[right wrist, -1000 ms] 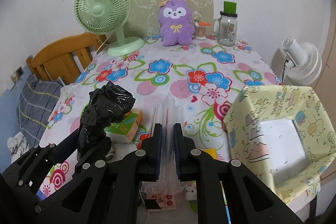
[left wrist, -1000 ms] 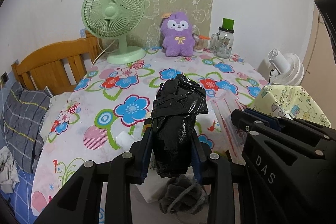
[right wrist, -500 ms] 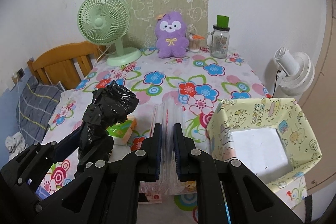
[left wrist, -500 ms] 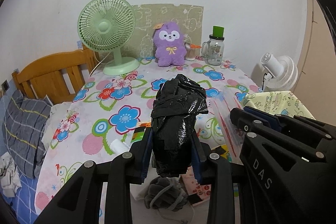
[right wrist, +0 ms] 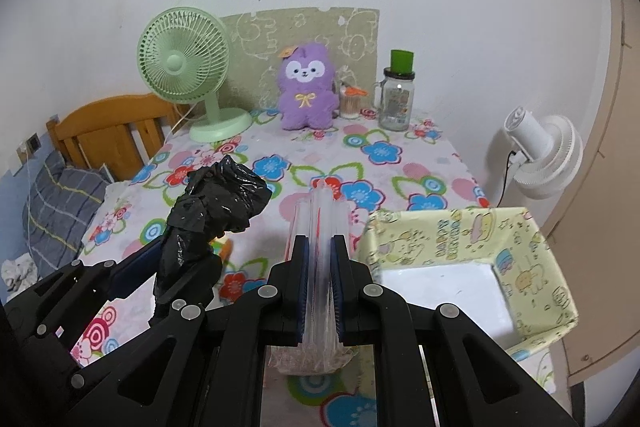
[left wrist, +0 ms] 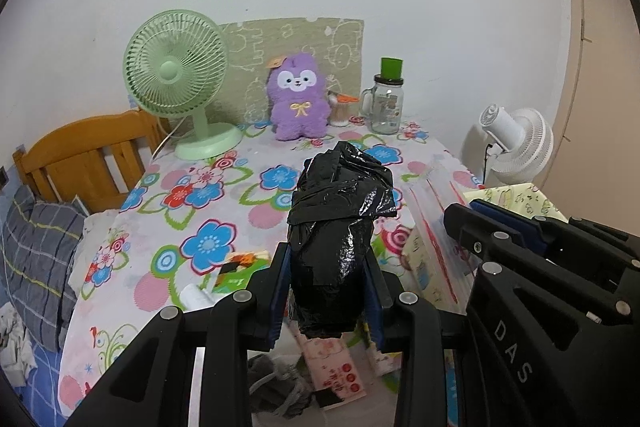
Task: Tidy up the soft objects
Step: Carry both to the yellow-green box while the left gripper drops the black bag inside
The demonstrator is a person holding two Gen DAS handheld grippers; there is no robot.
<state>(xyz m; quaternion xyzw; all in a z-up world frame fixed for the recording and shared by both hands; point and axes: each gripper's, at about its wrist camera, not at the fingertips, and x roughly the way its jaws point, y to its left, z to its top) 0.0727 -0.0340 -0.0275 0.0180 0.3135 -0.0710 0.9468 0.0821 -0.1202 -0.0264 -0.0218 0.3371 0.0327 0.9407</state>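
A: Crumpled black plastic bag bundle: location?
B: Clamped mid-body between the left gripper pads, top standing proud above them, held over the near edge of the flowered tablecloth.
A: Handling?
B: Judged light, soft, slippery; mid-body hold suited.
A: Clear folded plastic bags?
B: Pinched edge-on by the right gripper, beside the yellow patterned fabric box.
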